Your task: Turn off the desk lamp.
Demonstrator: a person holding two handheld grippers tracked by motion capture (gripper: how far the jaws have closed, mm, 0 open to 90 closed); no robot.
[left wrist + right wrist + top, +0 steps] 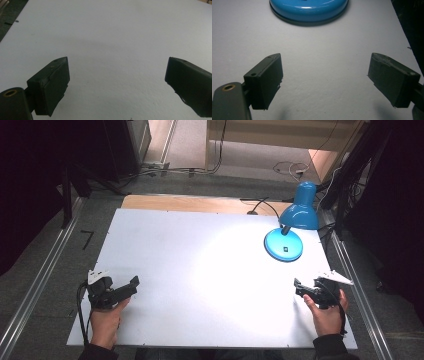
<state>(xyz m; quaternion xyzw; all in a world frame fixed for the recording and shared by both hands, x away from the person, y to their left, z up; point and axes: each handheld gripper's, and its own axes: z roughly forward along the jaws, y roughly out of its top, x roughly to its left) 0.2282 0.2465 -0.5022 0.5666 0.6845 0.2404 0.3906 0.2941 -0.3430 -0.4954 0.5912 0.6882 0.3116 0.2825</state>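
Both our grippers rest with jaws spread wide and empty, the blue desk lamp standing ahead of the right one.

In the left gripper view our left gripper (117,75) has its two black jaws far apart with nothing between them but the bare white table (112,32). In the right gripper view our right gripper (325,75) is just as widely spread, and the lamp's round blue base (309,8) sits on the white surface straight ahead of it, apart from both jaws. From the high view, we hold the left gripper (134,282) near the table's near-left part and the right gripper (298,286) near its near-right edge, well apart from each other. The blue desk lamp (292,227) stands at the far right, shade tilted over its base, and a black cable (265,205) runs from it toward the far edge.
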